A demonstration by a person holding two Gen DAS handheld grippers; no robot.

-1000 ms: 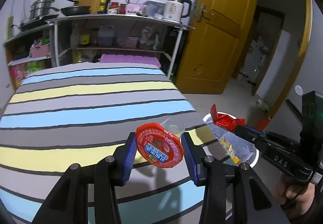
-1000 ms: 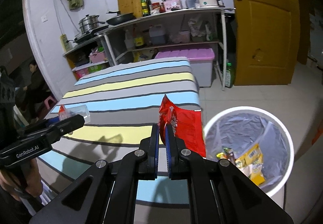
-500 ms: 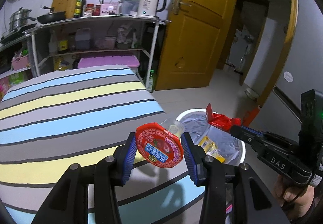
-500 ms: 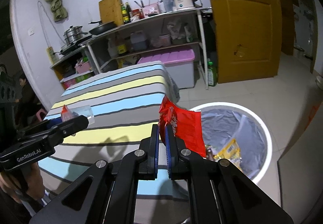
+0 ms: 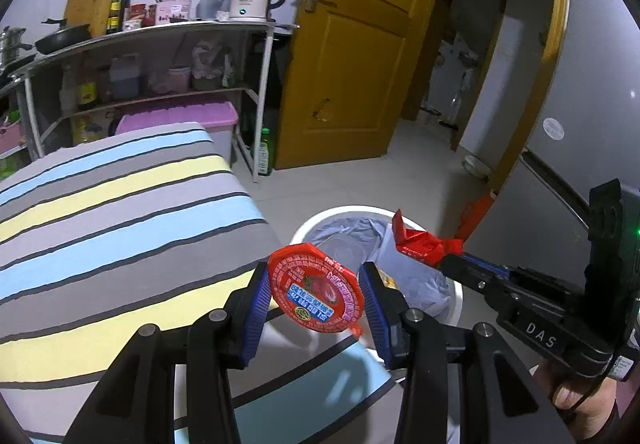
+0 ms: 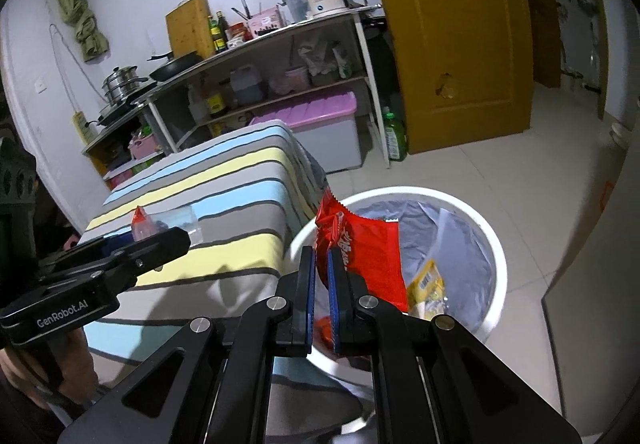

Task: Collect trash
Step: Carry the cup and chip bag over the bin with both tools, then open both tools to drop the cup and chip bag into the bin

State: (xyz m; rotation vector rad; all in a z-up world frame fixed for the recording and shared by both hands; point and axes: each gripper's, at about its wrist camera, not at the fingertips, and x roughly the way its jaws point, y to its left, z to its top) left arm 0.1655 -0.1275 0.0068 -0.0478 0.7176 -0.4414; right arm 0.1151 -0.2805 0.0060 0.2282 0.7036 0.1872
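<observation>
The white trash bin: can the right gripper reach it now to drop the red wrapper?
Probably yes. The right gripper, shut on the red wrapper, hangs above the white trash bin, whose mouth is open and unblocked.

Bin [image 6: 494, 244] rim hidden lower centre behind gripper [image 6: 319, 280]; lid [image 5: 316, 288] print too small; hand [image 5: 576, 400] cut off lower right.
</observation>
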